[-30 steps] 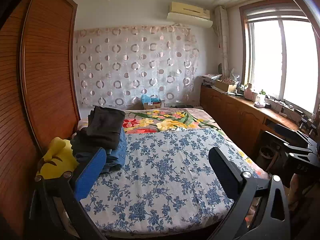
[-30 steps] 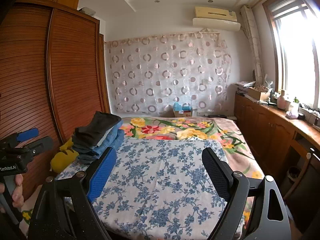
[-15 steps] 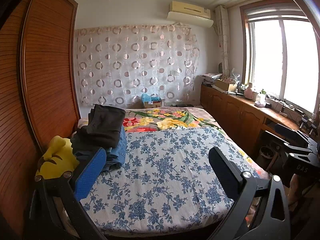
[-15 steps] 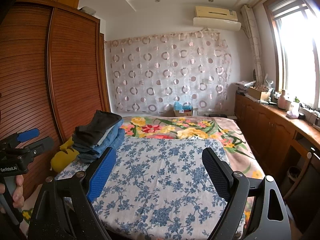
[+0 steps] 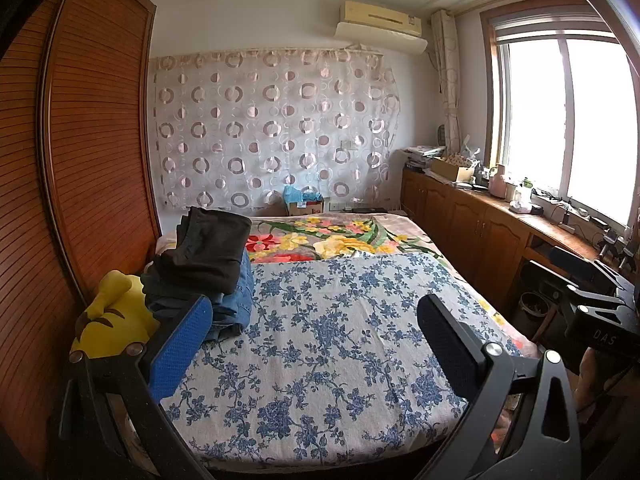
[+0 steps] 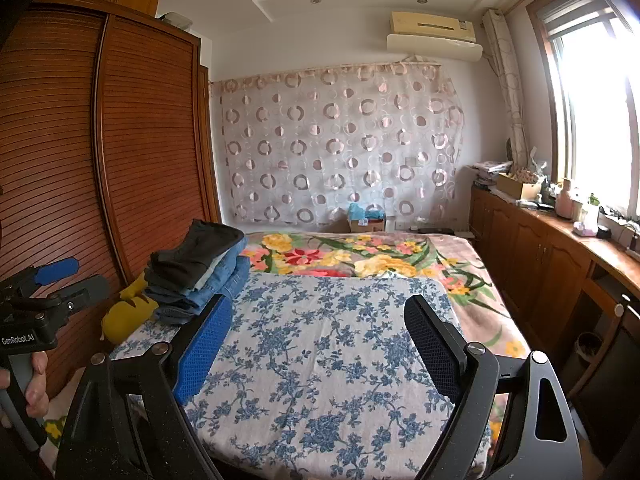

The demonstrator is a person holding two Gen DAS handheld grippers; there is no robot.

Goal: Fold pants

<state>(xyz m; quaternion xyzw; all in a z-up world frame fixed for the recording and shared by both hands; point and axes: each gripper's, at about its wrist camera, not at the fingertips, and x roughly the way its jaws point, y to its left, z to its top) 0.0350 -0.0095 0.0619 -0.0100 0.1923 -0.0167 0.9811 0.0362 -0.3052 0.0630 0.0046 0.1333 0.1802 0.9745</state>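
With both the left tool (image 5: 314, 310) and the right tool (image 6: 318, 312) spread and holding nothing above the bed (image 5: 340, 344), the pants (image 5: 208, 256) sat stacked at its left edge, so lifting only the top pair cleanly seemed wise.

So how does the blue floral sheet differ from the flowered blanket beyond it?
The blue floral sheet has small blue sprigs on white; the flowered blanket has large red and yellow blooms on a tan ground. The sheet covers the near part of the bed, while the blanket shows at the far end and the window side. Both lie flat and bare.
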